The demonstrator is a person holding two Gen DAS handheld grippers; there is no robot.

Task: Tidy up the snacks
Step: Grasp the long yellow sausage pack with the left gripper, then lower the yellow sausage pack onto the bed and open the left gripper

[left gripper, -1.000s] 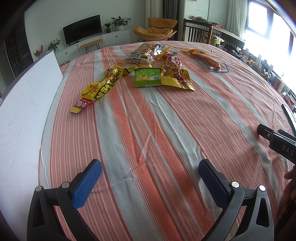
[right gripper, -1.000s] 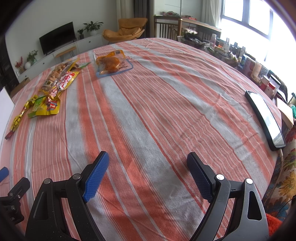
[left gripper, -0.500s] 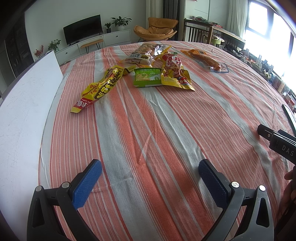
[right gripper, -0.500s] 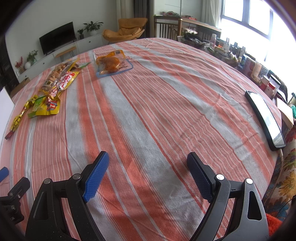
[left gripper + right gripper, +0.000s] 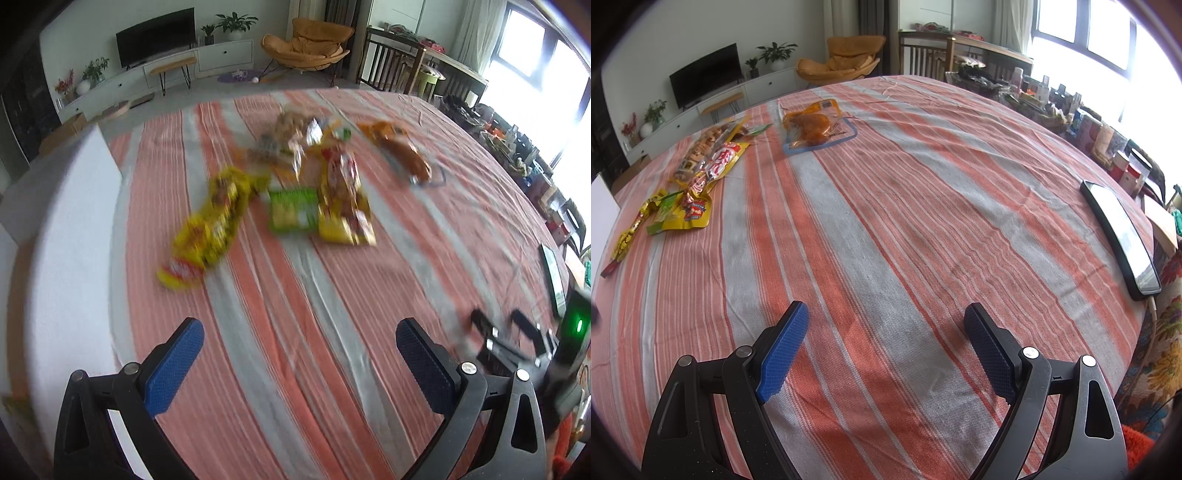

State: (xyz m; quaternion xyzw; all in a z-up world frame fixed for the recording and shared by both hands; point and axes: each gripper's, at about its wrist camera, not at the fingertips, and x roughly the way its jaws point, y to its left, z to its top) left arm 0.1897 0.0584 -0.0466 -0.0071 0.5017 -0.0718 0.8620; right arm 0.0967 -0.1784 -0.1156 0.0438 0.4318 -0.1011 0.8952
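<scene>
A living room with a television, potted plants and an orange lounge chair is showing behind a bench [image 5: 923,229] draped in an orange, grey and white striped cloth. The snacks are lying together toward the far left part of the bench. In the blurred left wrist view, a long yellow snack packet [image 5: 210,229] is lying diagonally, a small green packet [image 5: 293,216] is sitting just beside it, and a yellow-and-red packet [image 5: 345,199] is touching the green one's right edge. Behind them a clear bag of biscuits [image 5: 286,136] is resting, its contents too smeared to make out further. Apart to the right, a clear pouch with blue edging [image 5: 816,129] is holding an orange-brown piece of food. A white board [image 5: 62,266] is standing along the bench's left edge, and a black phone [image 5: 1123,236] is lying near the right edge.

The left claw [image 5: 299,360] is hovering over bare cloth, its blue-padded fingers spread wide and gripping nothing. The right claw [image 5: 884,349] is likewise gaping wide above the stripes, holding nothing, well apart from the snacks.
</scene>
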